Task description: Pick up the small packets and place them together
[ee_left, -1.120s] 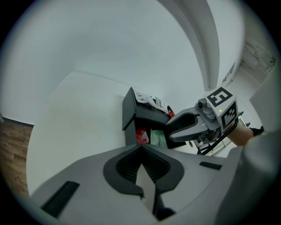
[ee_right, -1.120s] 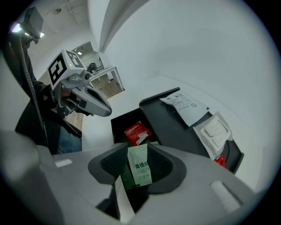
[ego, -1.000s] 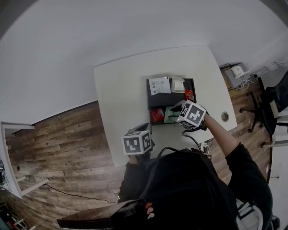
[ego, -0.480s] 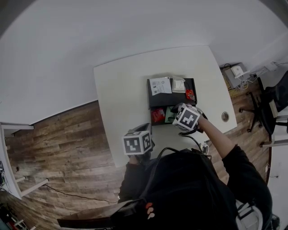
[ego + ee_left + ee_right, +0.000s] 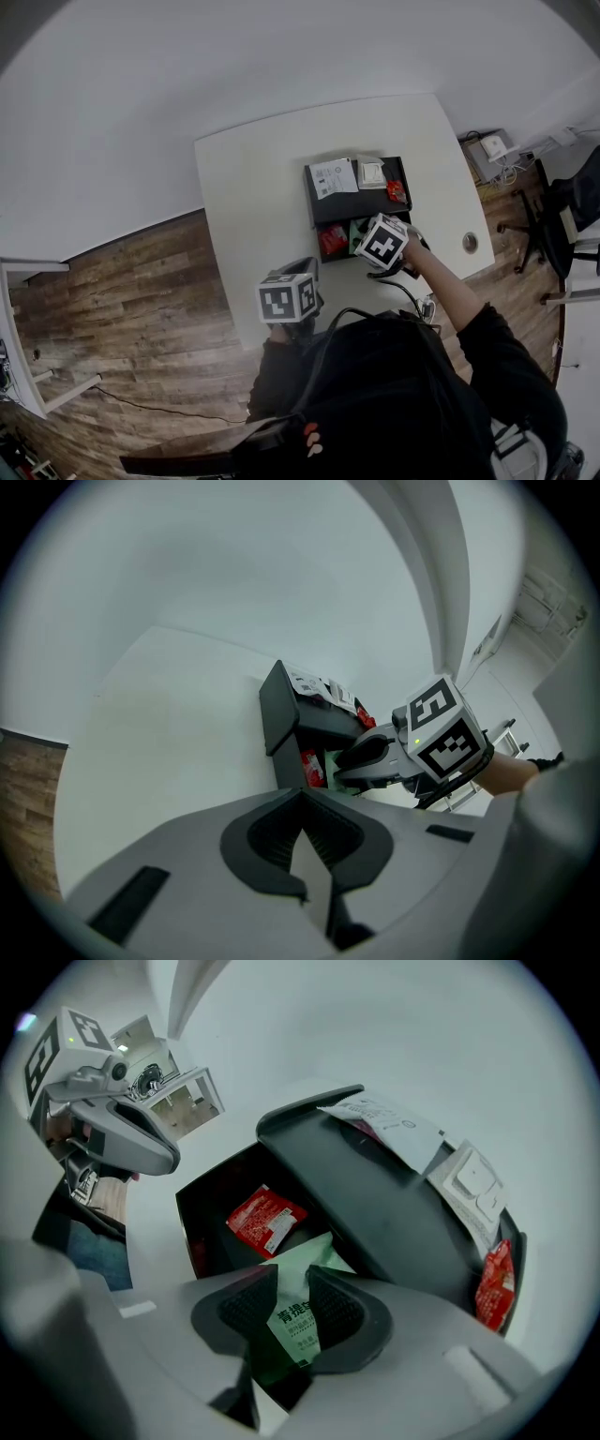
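Gathering small packets, grasp stage. The right gripper (image 5: pixel 291 1279) reaches into the lower front compartment of the black tray (image 5: pixel 375 1204). Its fingers are closing about the green packet (image 5: pixel 298 1321), which lies between the pads. The packet looks flat and uncrumpled, so a firm pinch is probably not yet made. A red packet (image 5: pixel 265 1220) lies just behind it in the same compartment. A second red packet (image 5: pixel 494 1283) sits at the far right of the upper deck, beside the white papers (image 5: pixel 384 1117). The left gripper (image 5: pixel 302 803) hangs over the near edge of the bench (image 5: pixel 253 187), well apart from the tray, fingers together on nothing.

Next move, as judged: finish the squeeze, lift the green packet clear of the compartment wall, and carry it to whichever red packet serves as the gathering spot.

Views compared: the right gripper view alone shows the packet between the pads. The head view hides that under the marker cube but shows how both grippers stand over the bench. The left gripper view gives the right gripper side-on at the tray front.
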Motion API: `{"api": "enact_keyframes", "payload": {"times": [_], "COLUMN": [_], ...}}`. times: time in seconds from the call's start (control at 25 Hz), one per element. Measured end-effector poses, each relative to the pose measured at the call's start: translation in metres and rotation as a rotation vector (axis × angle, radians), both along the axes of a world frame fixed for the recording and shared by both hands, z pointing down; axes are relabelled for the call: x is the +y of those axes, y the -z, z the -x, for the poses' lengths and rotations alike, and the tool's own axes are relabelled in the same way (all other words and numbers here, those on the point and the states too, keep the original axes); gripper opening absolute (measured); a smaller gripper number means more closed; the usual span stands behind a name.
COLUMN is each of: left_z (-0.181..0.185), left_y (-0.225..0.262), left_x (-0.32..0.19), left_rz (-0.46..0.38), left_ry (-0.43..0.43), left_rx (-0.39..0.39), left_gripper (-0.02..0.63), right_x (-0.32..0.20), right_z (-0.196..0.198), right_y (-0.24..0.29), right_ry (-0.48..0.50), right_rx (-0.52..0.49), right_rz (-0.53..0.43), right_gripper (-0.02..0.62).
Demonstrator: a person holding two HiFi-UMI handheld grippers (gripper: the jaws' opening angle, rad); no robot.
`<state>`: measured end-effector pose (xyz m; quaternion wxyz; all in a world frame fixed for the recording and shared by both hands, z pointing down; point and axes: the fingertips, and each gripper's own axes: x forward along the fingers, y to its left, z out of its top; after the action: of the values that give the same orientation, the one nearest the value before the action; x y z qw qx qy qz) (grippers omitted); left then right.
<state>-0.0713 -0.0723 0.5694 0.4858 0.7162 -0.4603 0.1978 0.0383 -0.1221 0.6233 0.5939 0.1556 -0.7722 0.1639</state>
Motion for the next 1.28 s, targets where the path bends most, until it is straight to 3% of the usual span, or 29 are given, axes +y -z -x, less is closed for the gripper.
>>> {"api": "enact_keyframes", "payload": {"times": [0.28, 0.6, 1.28], "left_z": [0.001, 0.005, 0.004], "left_y": [-0.001, -0.001, -0.001], "left_x": [-0.008, -0.010, -0.008], "left_rz": [0.002, 0.001, -0.002], "left_ry": [-0.006, 0.002, 0.018], "left_rx": [0.008, 0.009, 0.000], "left_gripper": [-0.002, -0.002, -0.002], "right_x": [-0.003, -0.003, 0.002], "right_z": [0.001, -0.001, 0.005], "right_y": [-0.004, 0.001, 0.043], "right_ry": [-0.031, -0.019, -0.006], "right_rx": [0.026, -0.001, -0.122], "right_rz": [0.001, 0.021, 0.002], "right_gripper": [0.093, 0.017, 0.006]}}
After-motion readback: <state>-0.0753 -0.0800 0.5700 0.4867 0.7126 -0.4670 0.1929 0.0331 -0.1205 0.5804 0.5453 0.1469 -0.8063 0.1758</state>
